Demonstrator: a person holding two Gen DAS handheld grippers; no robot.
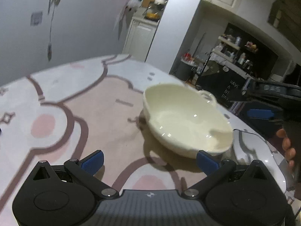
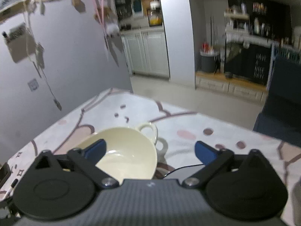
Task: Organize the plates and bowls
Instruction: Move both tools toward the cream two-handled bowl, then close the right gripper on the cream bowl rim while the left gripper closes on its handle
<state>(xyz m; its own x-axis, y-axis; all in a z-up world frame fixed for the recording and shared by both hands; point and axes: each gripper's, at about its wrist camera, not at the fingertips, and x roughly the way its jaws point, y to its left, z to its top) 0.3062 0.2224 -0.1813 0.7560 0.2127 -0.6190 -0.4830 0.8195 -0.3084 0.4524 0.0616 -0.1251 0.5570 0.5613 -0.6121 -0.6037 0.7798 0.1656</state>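
Blue-padded fingers of the left claw (image 1: 150, 162) stand wide and empty, with the cream bowl (image 1: 186, 120) just ahead and to the right of them, tilted on the patterned surface (image 1: 75, 101). From the right claw (image 2: 150, 150), also wide and empty, the same bowl (image 2: 124, 150) lies ahead-left, its left finger over the rim. Its looped handles point away, and the right claw seems nearer.
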